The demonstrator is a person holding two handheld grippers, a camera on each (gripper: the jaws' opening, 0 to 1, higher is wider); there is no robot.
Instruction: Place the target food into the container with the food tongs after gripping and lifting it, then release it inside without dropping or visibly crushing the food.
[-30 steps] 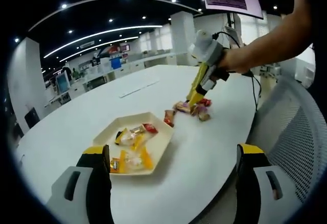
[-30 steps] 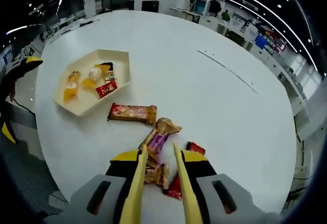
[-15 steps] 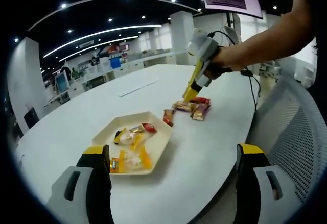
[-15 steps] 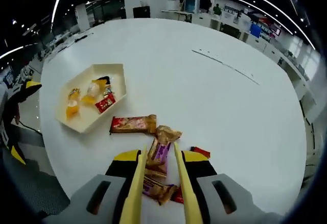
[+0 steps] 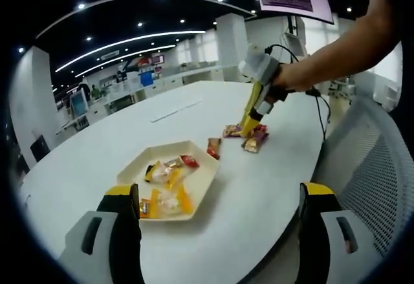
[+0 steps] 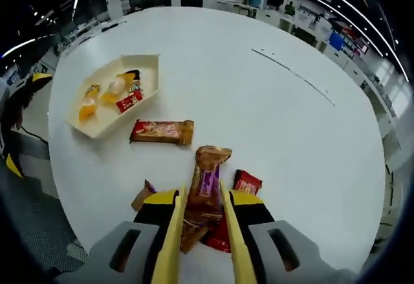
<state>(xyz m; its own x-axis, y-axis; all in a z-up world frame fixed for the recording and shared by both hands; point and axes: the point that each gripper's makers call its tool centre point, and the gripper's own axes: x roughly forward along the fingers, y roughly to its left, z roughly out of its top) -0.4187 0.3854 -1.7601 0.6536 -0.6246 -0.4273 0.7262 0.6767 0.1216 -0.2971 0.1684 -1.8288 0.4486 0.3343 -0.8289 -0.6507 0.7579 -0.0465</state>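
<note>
In the right gripper view, the right gripper [image 6: 202, 232] carries yellow food tongs [image 6: 173, 245] whose two arms run forward from the jaws. The brown-and-purple wrapped snack bar [image 6: 207, 179] lies between the tong arms, its long axis in line with them and its far end past their tips. The arms sit close on either side of the bar; whether they are pressing it cannot be told. The bar appears to rest on the white round table [image 6: 259, 122], not lifted.

Counted around the tongs: one small brown wrapper [image 6: 142, 196] just left of them, one red wrapped snack [image 6: 246, 182] just right, and one red-and-gold wrapped bar [image 6: 162, 131] further ahead, lying crosswise.

Further on and to the left lies the cream hexagonal tray [image 6: 150, 59], well apart from the bar, holding about five small orange, red and pale wrapped items. Judged from this, the carry runs forward and left, and the grip must be light to avoid crushing.

In the left gripper view, the left gripper [image 5: 220, 232] has its jaws wide apart and holds nothing, just short of the tray. The left gripper is nearer the tray; the right gripper is the one at the bar.
</note>
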